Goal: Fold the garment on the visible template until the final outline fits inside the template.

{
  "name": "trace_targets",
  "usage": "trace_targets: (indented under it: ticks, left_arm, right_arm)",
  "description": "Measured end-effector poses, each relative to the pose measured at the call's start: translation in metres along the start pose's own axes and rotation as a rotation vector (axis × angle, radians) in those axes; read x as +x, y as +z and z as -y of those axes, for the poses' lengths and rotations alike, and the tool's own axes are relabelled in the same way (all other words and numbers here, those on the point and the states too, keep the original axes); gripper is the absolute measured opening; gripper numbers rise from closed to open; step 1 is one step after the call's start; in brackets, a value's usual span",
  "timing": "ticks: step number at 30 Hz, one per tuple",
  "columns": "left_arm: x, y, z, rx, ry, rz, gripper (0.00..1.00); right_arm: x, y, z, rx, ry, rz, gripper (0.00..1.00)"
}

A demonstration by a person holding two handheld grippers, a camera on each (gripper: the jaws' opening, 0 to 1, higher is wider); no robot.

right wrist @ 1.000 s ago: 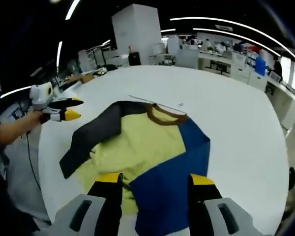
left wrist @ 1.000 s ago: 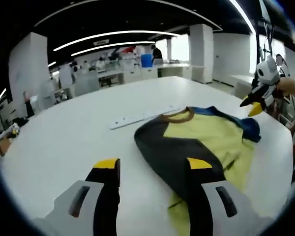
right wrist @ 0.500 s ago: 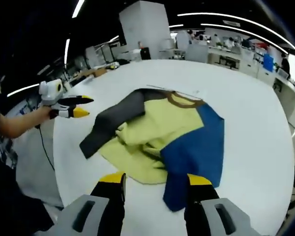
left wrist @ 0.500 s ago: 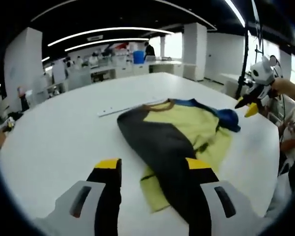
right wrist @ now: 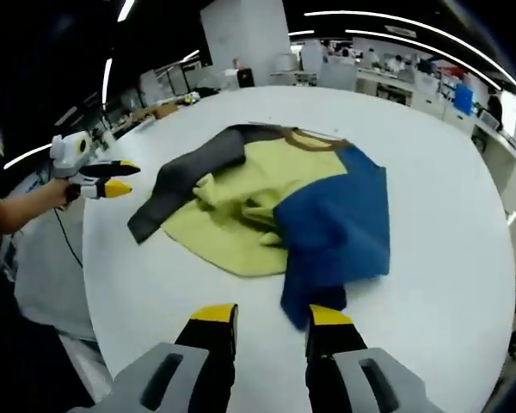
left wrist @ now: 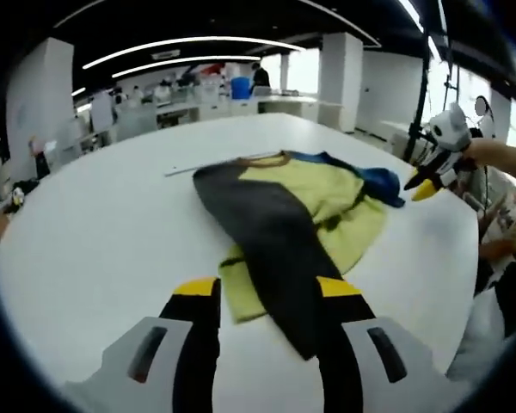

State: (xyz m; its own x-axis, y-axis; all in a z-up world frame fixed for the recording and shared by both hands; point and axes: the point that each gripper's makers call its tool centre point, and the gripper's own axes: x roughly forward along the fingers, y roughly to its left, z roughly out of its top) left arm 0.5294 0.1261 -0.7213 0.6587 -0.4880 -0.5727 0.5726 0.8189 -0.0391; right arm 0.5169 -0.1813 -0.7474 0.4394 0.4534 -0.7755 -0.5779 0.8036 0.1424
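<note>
Garment (right wrist: 292,198) on table (right wrist: 447,258); no writing seems legible.

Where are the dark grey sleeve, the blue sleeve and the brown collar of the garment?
dark grey sleeve (left wrist: 271,249), left gripper view, on the middle of its long dark strip.
blue sleeve (right wrist: 340,228), right gripper view, on the middle of the blue panel.
brown collar (right wrist: 308,140), right gripper view, on the curved neck band.

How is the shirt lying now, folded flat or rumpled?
Rumpled, partly folded. The shirt has its dark sleeve and blue sleeve trailing out, and the yellow middle is bunched into wrinkles on the table.
</note>
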Motion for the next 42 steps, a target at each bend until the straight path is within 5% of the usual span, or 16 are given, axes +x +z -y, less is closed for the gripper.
trace_targets:
  ticks: [7,11,22,27,35,40,42]
  left_arm:
    - [0.003,-0.025,0.013,-0.03,-0.019,-0.05,0.37]
    - [0.01,-0.036,0.019,-0.046,-0.005,-0.081,0.34]
    - [0.014,-0.053,0.027,0.044,0.027,-0.15,0.29]
    - [0.014,-0.056,0.029,-0.026,0.026,-0.142,0.25]
    - [0.014,-0.055,0.029,-0.005,0.033,-0.134,0.2]
    - [0.014,-0.055,0.033,-0.002,0.011,-0.136,0.02]
    - [0.015,-0.055,0.032,0.004,0.015,-0.139,0.02]
  right_arm:
    - [0.007,-0.013,0.009,-0.103,-0.062,-0.046,0.23]
    - [0.012,-0.014,0.017,-0.23,-0.122,-0.063,0.17]
    - [0.021,-0.014,0.019,-0.245,-0.126,-0.062,0.11]
    - [0.023,-0.012,0.02,-0.228,-0.127,-0.049,0.07]
    - [0.023,-0.011,0.025,-0.235,-0.169,-0.038,0.01]
    - [0.024,-0.011,0.027,-0.254,-0.188,-0.051,0.0]
    - [0.023,-0.011,0.026,-0.246,-0.187,-0.054,0.0]
